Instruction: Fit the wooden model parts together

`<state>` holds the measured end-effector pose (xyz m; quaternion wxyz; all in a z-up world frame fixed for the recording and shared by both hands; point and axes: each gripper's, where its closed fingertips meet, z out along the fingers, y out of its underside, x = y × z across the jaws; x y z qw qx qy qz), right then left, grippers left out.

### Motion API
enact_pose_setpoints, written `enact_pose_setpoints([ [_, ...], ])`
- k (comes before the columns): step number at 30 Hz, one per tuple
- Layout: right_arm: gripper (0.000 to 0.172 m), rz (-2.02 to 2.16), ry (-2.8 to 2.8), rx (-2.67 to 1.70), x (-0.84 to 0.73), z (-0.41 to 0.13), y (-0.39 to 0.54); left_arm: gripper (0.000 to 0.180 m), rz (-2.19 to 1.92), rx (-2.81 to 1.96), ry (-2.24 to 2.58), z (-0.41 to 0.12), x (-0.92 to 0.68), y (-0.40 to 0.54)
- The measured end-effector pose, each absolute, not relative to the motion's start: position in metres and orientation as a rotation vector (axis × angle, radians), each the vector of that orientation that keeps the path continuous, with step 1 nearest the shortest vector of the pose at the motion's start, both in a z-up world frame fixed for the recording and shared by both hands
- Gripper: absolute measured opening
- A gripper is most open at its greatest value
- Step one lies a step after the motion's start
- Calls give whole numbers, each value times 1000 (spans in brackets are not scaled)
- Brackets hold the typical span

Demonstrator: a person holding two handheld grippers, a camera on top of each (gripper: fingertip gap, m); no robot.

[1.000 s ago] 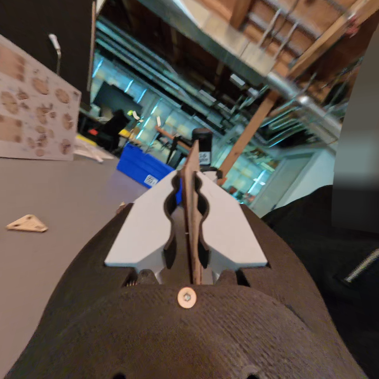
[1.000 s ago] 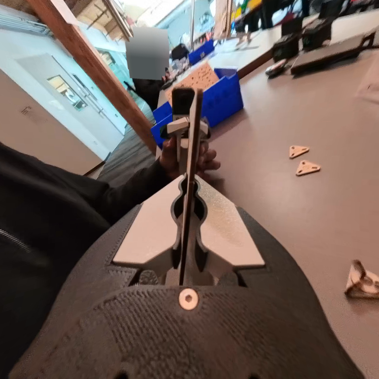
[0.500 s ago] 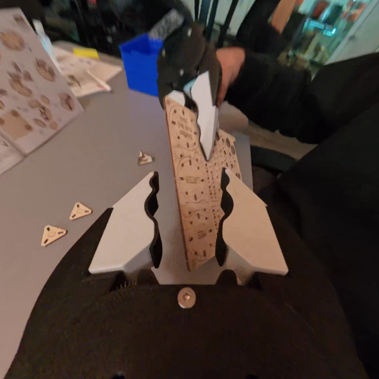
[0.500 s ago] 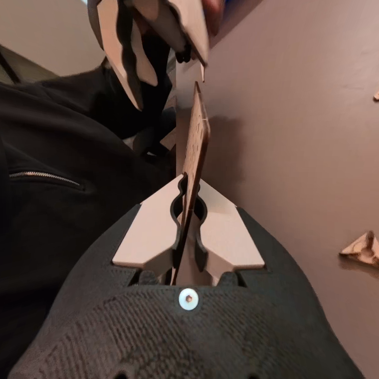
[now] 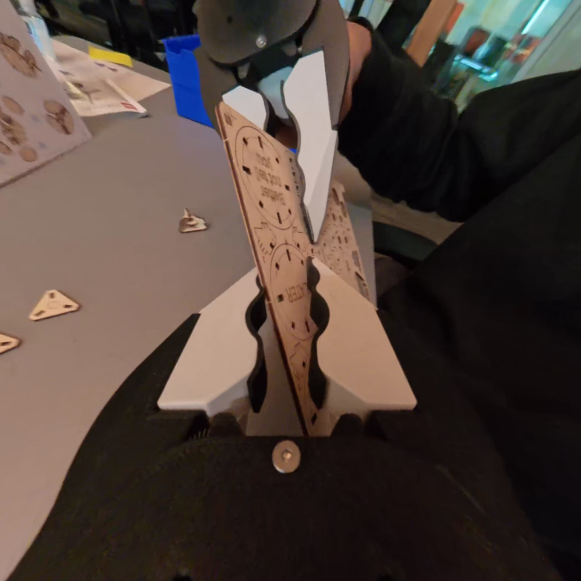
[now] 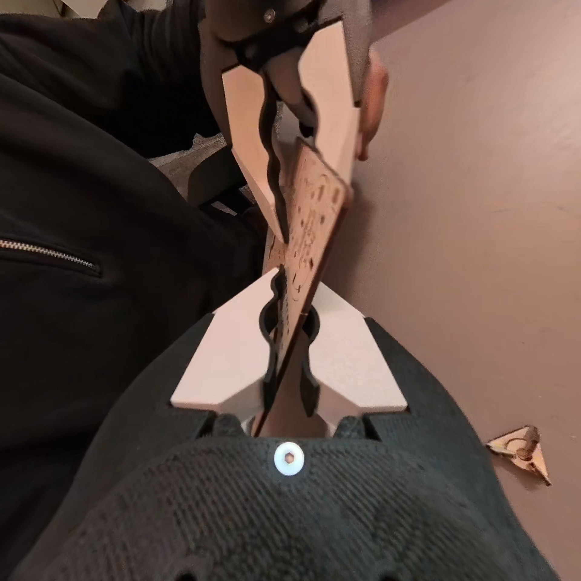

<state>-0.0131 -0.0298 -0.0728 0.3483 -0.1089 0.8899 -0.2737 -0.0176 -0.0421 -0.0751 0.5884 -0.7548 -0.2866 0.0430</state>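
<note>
A thin laser-cut wooden sheet [image 5: 270,195] is held up over the grey table [image 5: 125,220]. My right gripper [image 6: 298,276] is shut on one end of the sheet [image 6: 317,213]. Its white fingers [image 5: 314,141] show on the far end in the left wrist view. My left gripper [image 5: 283,267] is at the other end. The sheet stands slanted between its two fingers, which are close on both sides but not pressed flat on it. In the right wrist view one left finger [image 6: 248,141] touches the sheet only at its tip.
Small triangular wooden pieces [image 5: 53,305] [image 5: 191,223] [image 6: 522,456] lie on the table. A blue bin [image 5: 182,78], papers [image 5: 103,91] and a printed board [image 5: 31,119] are at the back left. A person's dark jacket [image 5: 471,251] fills the right side. Only a small space, under 4 cm, lies between the two pairs of fingers.
A second ago my left gripper was shut on the sheet. It opened wide half a second ago and has since narrowed around the sheet. My right gripper has kept its hold.
</note>
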Motion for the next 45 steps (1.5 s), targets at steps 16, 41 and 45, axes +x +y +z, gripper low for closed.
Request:
enact_pose_setpoints([
  [16, 4, -665, 2240, -421, 0, -81, -24, 10, -35, -1679, -742, -81, 5, -37],
  [41, 5, -896, 2103, -153, 5, -95, -22, 3, -221, -1477, -852, -87, 6, -34],
  [45, 5, -893, 2129, -257, 9, -96, -21, 4, -209, -1523, -829, -90, 10, -29],
])
